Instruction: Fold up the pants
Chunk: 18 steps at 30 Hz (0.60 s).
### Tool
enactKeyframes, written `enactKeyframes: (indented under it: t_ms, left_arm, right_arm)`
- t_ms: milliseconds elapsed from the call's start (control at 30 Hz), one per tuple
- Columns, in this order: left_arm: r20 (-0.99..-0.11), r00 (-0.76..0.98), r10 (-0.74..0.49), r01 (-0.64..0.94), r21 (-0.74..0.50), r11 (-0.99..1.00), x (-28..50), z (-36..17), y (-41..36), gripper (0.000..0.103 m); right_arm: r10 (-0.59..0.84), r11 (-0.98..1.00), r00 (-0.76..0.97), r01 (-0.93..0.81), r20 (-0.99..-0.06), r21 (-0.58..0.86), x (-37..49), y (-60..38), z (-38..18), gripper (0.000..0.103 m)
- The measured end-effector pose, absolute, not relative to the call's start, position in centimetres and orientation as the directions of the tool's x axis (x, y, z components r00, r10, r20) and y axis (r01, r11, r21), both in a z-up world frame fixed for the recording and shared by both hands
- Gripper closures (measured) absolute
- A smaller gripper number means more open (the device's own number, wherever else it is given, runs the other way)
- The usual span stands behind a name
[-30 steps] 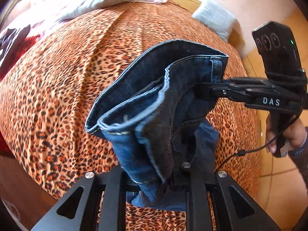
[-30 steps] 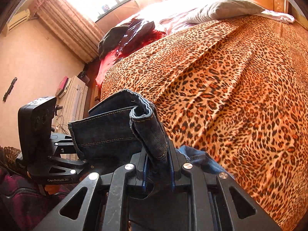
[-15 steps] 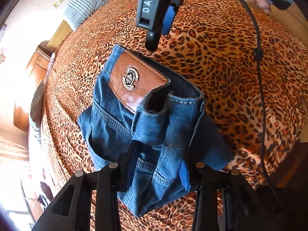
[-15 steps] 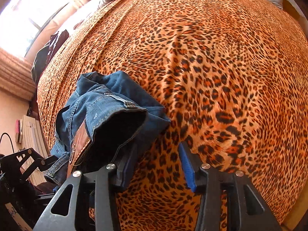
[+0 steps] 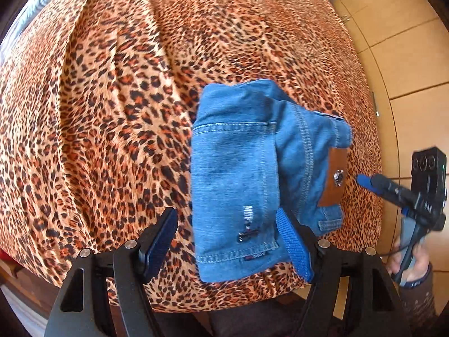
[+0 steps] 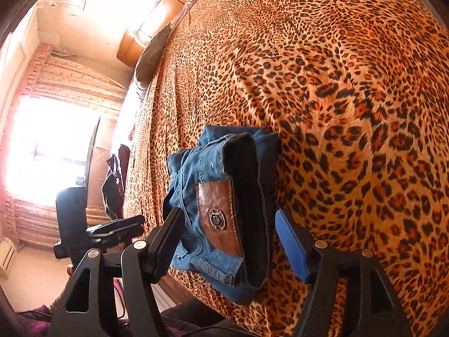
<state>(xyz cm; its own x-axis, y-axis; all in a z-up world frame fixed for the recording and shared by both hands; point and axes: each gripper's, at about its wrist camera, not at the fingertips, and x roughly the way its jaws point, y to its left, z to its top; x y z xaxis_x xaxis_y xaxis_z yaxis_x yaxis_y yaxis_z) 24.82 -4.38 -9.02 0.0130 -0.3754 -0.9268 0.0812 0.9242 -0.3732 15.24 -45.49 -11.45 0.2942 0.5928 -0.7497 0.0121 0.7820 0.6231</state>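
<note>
Folded denim pants [image 5: 238, 174], stitched and faded, with a brown leather patch [image 6: 219, 219], lie on the leopard-print bedspread [image 5: 98, 98]. Left gripper [image 5: 227, 241] and right gripper [image 6: 227, 238] have just been opening; both jaws stand wide around the bundle, gripping nothing.

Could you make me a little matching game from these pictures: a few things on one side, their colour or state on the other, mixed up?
Things:
1. jeans
2. bedspread
3. patch
4. left tool

Descriptions:
a. brown leather with a metal badge
b. open, jaws apart
c. leopard print
d. blue, folded into a bundle

Pairs: 1-d, 2-c, 3-a, 4-b
</note>
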Motion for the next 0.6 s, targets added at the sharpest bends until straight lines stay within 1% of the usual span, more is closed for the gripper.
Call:
enactKeyframes:
  t_ms: [67,167,233,300,333,367,400,433,500,533,600]
  left_arm:
    - [-0.918,-0.056,-0.393,0.034,-0.395,0.918,25.1,-11.9,-4.9,0.031]
    - [-0.886,-0.152,-0.439,0.026,-0.447,0.894,23.7,-15.2,-6.2,0.031]
    - [-0.87,-0.185,-0.456,0.015,-0.467,0.884,22.8,-16.6,-6.7,0.03]
    - [-0.841,-0.239,-0.485,-0.032,-0.492,0.87,22.4,-18.4,-7.0,0.03]
    - [-0.829,-0.261,-0.495,-0.046,-0.502,0.864,22.3,-19.0,-7.2,0.031]
    - [-0.83,-0.266,-0.49,-0.035,-0.499,0.866,22.2,-19.1,-7.4,0.031]
    - [-0.833,-0.267,-0.485,-0.007,-0.502,0.865,22.2,-18.9,-7.7,0.031]
    - [-0.84,-0.268,-0.472,0.03,-0.497,0.867,22.3,-18.9,-8.0,0.031]
    - [-0.848,-0.272,-0.455,0.088,-0.493,0.865,22.1,-18.8,-8.8,0.03]
    - [-0.844,-0.282,-0.456,0.1,-0.498,0.861,22.1,-19.1,-9.1,0.03]
    - [-0.843,-0.293,-0.45,0.125,-0.501,0.856,22.4,-19.1,-10.0,0.03]
  right_arm:
    - [0.571,0.794,0.28,0.05,-0.772,0.605,13.9,-44.5,-12.9,0.033]
    - [0.552,0.792,0.273,0.125,-0.788,0.598,11.8,-43.7,-15.3,0.033]
    - [0.544,0.78,0.285,0.175,-0.789,0.601,10.6,-43.3,-16.4,0.032]
    - [0.551,0.746,0.306,0.237,-0.776,0.623,9.8,-42.8,-17.4,0.031]
    - [0.55,0.734,0.313,0.261,-0.774,0.627,9.5,-42.4,-17.8,0.037]
    - [0.553,0.729,0.323,0.26,-0.768,0.634,9.3,-41.8,-17.8,0.059]
    - [0.555,0.73,0.329,0.247,-0.764,0.637,9.0,-41.0,-17.5,0.07]
    - [0.557,0.732,0.337,0.233,-0.759,0.641,8.5,-40.4,-16.7,0.076]
    - [0.53,0.751,0.376,0.207,-0.76,0.627,7.3,-39.6,-15.1,0.076]
    - [0.512,0.762,0.375,0.216,-0.773,0.61,6.9,-39.4,-15.1,0.076]
    - [0.465,0.773,0.344,0.291,-0.816,0.564,6.4,-39.8,-17.0,0.076]
